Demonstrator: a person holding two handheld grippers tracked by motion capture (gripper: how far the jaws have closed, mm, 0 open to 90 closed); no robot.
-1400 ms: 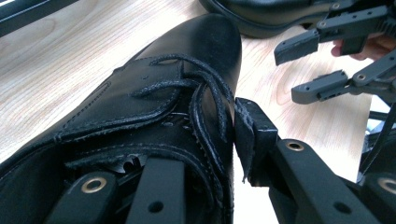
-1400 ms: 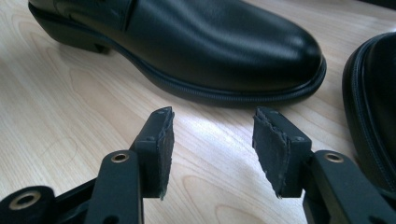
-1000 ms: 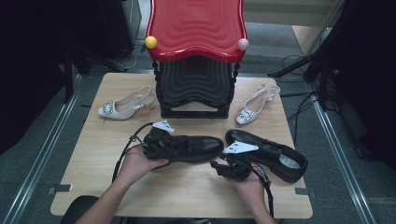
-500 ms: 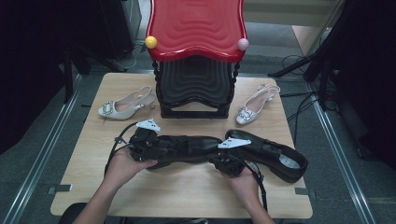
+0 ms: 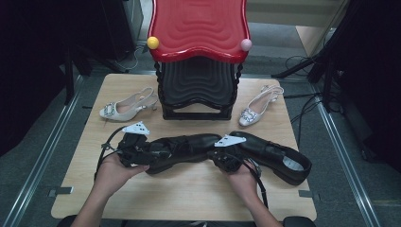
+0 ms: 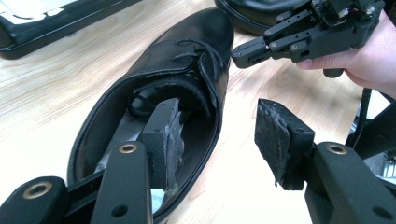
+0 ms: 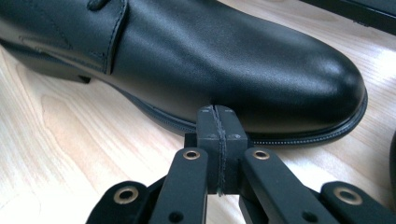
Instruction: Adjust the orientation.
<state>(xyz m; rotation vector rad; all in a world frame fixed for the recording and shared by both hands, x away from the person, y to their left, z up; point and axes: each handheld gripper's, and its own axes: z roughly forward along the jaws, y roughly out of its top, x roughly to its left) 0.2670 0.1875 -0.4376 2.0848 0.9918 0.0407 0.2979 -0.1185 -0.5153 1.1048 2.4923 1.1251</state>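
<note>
- Two grippers flank a black lace-up shoe (image 5: 182, 147) lying on the wooden table (image 5: 189, 198).
- Left gripper (image 6: 219, 140): jaws apart, just been opening, one inside the heel opening, not pressing.
- Right gripper (image 7: 217, 122): jaws closed together, empty, tips against the toe's sole edge.

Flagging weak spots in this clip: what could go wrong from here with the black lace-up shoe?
The left hand-held gripper straddles the black lace-up shoe's side wall with open jaws, so the shoe could slip if lifted now. The right hand-held gripper, shut and empty at the toe, may nudge the shoe into the second black shoe.
</note>
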